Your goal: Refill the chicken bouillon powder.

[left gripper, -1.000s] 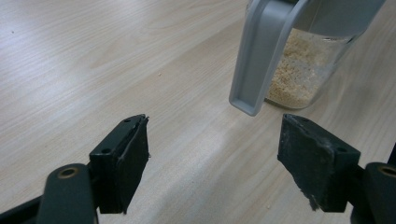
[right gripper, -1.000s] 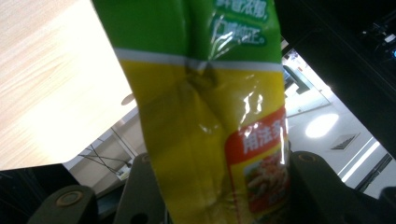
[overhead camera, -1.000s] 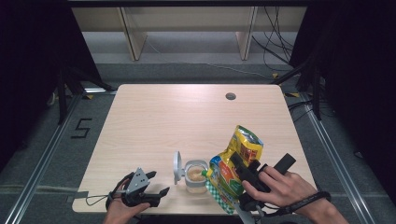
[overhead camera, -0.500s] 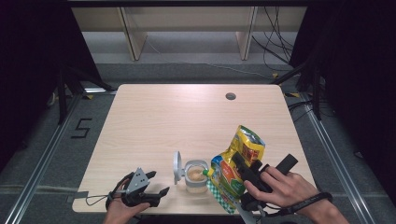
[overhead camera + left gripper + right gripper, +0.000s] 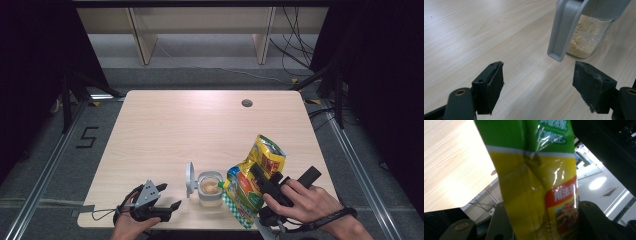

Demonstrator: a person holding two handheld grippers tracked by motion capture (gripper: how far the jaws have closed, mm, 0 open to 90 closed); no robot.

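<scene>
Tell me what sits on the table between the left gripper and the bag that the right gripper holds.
In the high view, a clear jar of beige powder, its grey lid flipped open, stands between the left gripper and the yellow-green bag.

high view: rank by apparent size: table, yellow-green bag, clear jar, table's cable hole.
1. table
2. yellow-green bag, tilted over the jar
3. clear jar, lid open
4. cable hole

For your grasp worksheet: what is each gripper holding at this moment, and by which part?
The right gripper clamps the yellow-green pouch across its middle, tilted toward the open jar. The left gripper holds nothing; its jaws stand open.
</scene>
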